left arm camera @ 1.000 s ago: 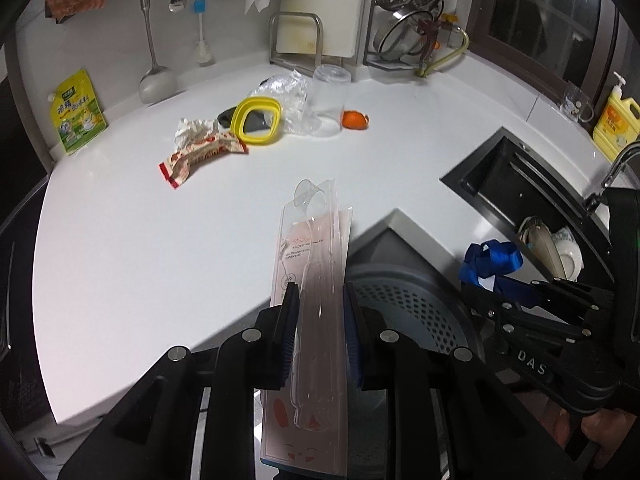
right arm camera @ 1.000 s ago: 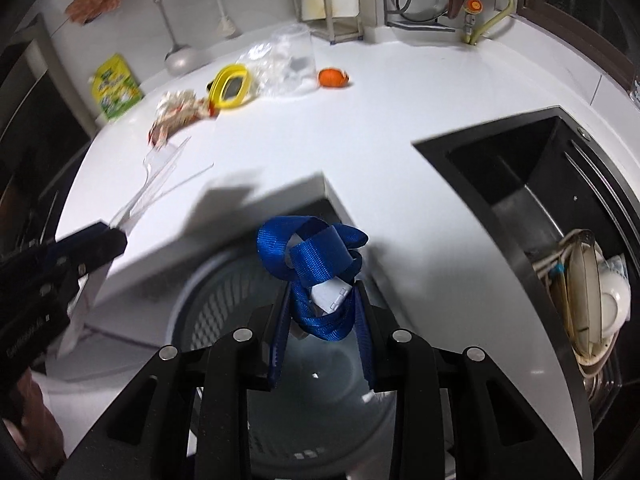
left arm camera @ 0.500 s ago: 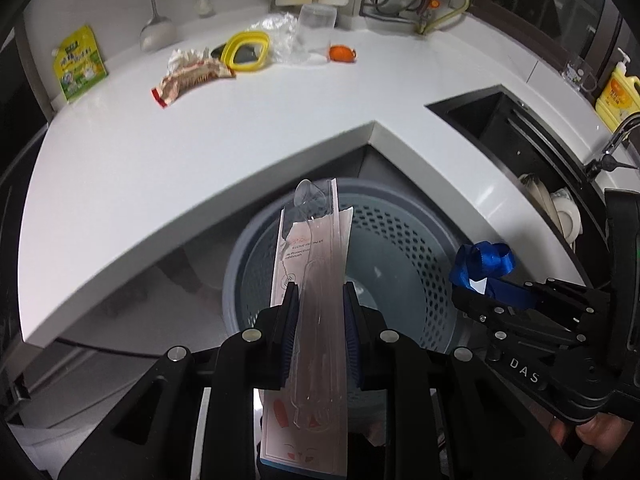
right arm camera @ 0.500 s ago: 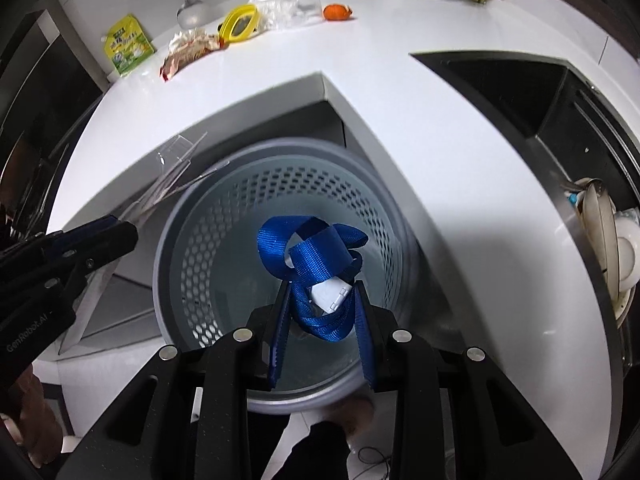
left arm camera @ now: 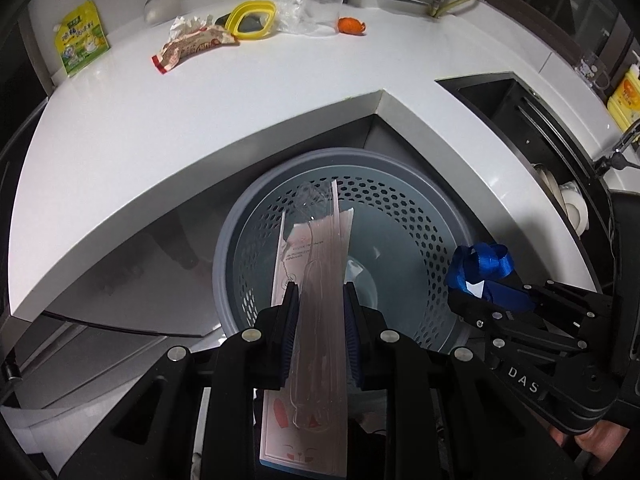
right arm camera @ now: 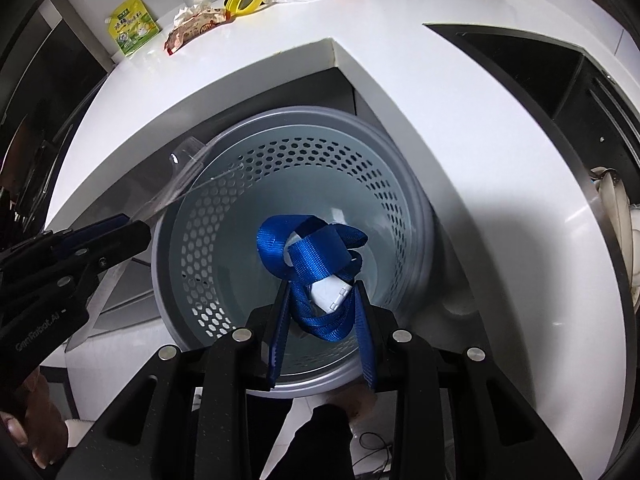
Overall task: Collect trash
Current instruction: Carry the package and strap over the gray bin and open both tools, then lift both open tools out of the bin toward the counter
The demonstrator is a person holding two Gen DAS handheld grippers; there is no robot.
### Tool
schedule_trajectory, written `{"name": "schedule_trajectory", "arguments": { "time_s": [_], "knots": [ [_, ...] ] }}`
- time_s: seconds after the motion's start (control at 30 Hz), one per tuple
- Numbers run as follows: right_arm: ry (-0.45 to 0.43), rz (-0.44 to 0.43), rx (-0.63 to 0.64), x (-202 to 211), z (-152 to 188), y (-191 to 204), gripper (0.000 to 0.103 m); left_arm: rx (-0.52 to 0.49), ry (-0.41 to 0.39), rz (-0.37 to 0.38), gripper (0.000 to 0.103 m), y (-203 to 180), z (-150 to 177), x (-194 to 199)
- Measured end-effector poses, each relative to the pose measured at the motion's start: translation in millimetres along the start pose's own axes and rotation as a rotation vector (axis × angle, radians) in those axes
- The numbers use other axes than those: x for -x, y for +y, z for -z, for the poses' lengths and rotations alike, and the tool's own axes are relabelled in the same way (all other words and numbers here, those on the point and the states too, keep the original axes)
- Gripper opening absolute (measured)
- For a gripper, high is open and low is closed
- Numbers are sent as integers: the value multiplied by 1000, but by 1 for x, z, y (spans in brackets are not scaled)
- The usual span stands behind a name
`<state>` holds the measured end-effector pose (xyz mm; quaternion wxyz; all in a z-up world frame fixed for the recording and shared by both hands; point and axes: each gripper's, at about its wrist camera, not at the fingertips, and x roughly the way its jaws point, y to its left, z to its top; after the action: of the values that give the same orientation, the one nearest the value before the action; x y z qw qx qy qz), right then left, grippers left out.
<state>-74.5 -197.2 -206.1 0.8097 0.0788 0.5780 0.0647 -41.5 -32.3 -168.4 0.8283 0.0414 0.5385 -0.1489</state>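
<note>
Left hand-held gripper clamped narrow on clear packet; right hand-held gripper pinching blue strap. Both poised over bin just below. Risk: long packet catching on rim and tipping out; strap loops snagging on pads. Farther ahead on bench, wrapper and peel waiting.

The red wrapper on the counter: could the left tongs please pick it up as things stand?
Probably not yet. The left tongs are shut on a clear spoon packet over the bin; the red wrapper lies far across the counter. Nothing blocks the way otherwise.
</note>
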Motion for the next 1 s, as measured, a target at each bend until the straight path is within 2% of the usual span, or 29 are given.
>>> {"name": "schedule_trajectory", "arguments": {
  "time_s": [0.23,0.3,0.33,0.37,0.4,0.43,0.67,0.77,0.83,1.0],
  "knots": [
    [14,-8,14,-5,-1,5,29,8,20,6,23,2,0,-4],
    [11,-11,14,-5,-2,4,33,10,18,4,23,2,0,-4],
    [10,-17,11,-4,-3,4,42,10,19,4,25,3,0,-3],
    [4,-16,7,-3,-3,3,53,11,19,2,27,3,0,-3],
    [-4,-13,5,-2,-3,3,56,13,18,-1,31,4,0,-2],
    [-13,-11,5,0,-3,4,57,16,15,-2,36,5,0,-1],
    [-21,-4,2,4,-3,2,57,44,-7,-14,49,12,-3,5],
    [-30,-2,3,7,-2,1,58,52,-23,-27,60,14,-5,10],
    [-39,3,6,11,-1,0,62,60,-44,-39,74,16,-6,15],
    [-84,33,18,23,-3,-2,64,82,-94,-43,86,21,-13,29]
  ]
}}
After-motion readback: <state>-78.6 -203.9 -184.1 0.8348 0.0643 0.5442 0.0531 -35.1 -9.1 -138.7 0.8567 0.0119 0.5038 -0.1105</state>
